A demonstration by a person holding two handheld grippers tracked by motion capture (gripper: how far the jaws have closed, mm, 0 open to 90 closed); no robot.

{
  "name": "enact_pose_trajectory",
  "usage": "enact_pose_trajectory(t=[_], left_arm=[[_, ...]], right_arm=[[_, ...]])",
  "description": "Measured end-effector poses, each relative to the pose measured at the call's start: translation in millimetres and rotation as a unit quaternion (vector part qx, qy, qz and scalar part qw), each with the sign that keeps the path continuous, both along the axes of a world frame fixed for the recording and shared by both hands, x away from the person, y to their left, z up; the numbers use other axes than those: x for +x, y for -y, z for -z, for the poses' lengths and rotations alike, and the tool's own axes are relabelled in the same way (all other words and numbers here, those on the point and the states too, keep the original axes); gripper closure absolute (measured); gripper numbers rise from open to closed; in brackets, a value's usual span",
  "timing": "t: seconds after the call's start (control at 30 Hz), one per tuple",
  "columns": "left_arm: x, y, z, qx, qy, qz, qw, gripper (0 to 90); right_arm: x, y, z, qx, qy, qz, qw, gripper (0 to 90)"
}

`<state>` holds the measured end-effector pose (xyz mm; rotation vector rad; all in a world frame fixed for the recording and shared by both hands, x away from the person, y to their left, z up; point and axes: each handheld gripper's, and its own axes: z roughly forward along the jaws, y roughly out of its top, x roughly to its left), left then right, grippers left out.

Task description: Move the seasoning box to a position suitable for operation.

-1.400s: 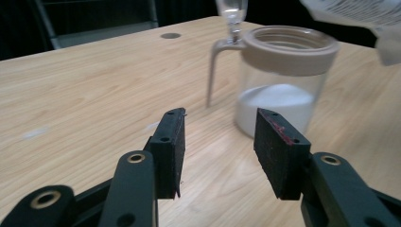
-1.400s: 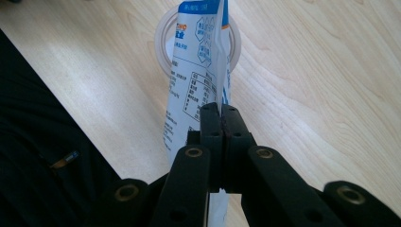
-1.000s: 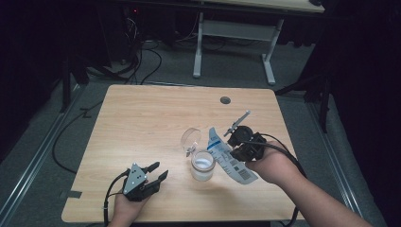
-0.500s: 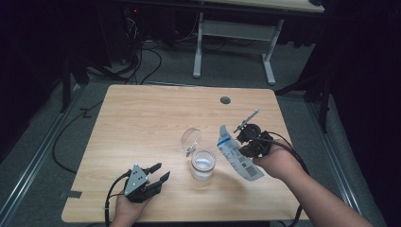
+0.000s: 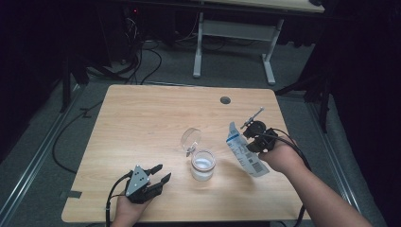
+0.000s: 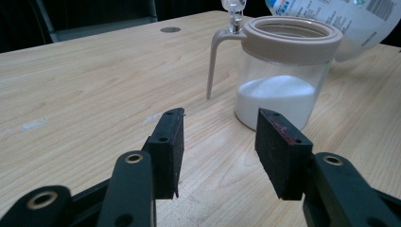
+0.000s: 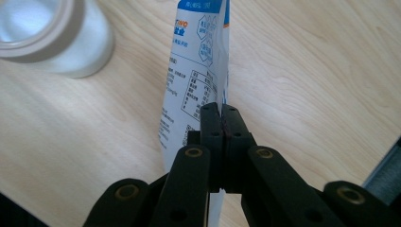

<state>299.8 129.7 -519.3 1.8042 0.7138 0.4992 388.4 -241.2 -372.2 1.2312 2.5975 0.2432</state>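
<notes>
Pale wood table [image 5: 142,123], round grommet hole [image 5: 225,100] near its far edge. Glass jar [image 5: 203,165] with a tan rim stands a bit right of the table's centre, toward the near side, partly filled with white powder [image 6: 275,97]; its clear hinged lid [image 5: 190,139] is flipped open and stands up behind it. A wire bail leg [image 6: 212,64] hangs from the rim down to the tabletop.

Right gripper [image 5: 249,141], held in the person's right hand [image 5: 279,156], is clamped tight on a white and blue printed pouch [image 5: 243,149]; in the right gripper view the jaws sit pressed together on the pouch's thin edge [image 7: 222,66], label text and a table printed on its face. Pouch is tilted, upper end leaning toward the jar, just beside it but not over the mouth; lower end near the table, contact can't tell.

Left gripper [image 5: 158,173] in the left hand [image 5: 130,208] sits low at the near left of the table, jaws spread wide with nothing between them, aimed toward the jar. In the left gripper view the jar [image 6: 283,71] is ahead, well clear of the pads [image 6: 279,151]

Floor beyond: cables, legs of another table [image 5: 234,33]
</notes>
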Motion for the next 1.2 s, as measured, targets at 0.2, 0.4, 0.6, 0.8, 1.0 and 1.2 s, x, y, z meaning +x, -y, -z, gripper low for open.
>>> enact_pose_trajectory(t=[0.2,0.4,0.6,0.8,1.0,1.2], left_arm=[[-0.1,-0.1,-0.1,-0.001,0.000,-0.001,1.0000,52.9],[-0.1,0.3,0.5,0.000,-0.001,0.001,1.0000,52.9],[0.1,0.4,0.8,0.000,-0.003,0.001,1.0000,52.9],[0.9,0.4,1.5,0.005,-0.007,0.005,1.0000,52.8],[2.4,-0.8,2.7,0.008,-0.011,0.001,0.9999,52.7],[4.4,-5.1,2.7,0.006,-0.012,-0.009,0.9999,52.8]], right_arm=[[10.1,6.6,2.4,-0.006,0.000,0.012,0.9999,89.8],[12.6,4.4,13.0,-0.012,-0.011,0.014,0.9998,89.7],[14.1,3.2,16.6,-0.010,-0.006,0.016,0.9998,89.7],[12.8,5.9,16.7,0.002,0.017,0.020,0.9996,89.8],[4.1,11.8,13.2,0.035,0.056,0.031,0.9973,89.9],[-7.2,25.3,10.0,0.068,0.091,0.047,0.9924,89.9]])
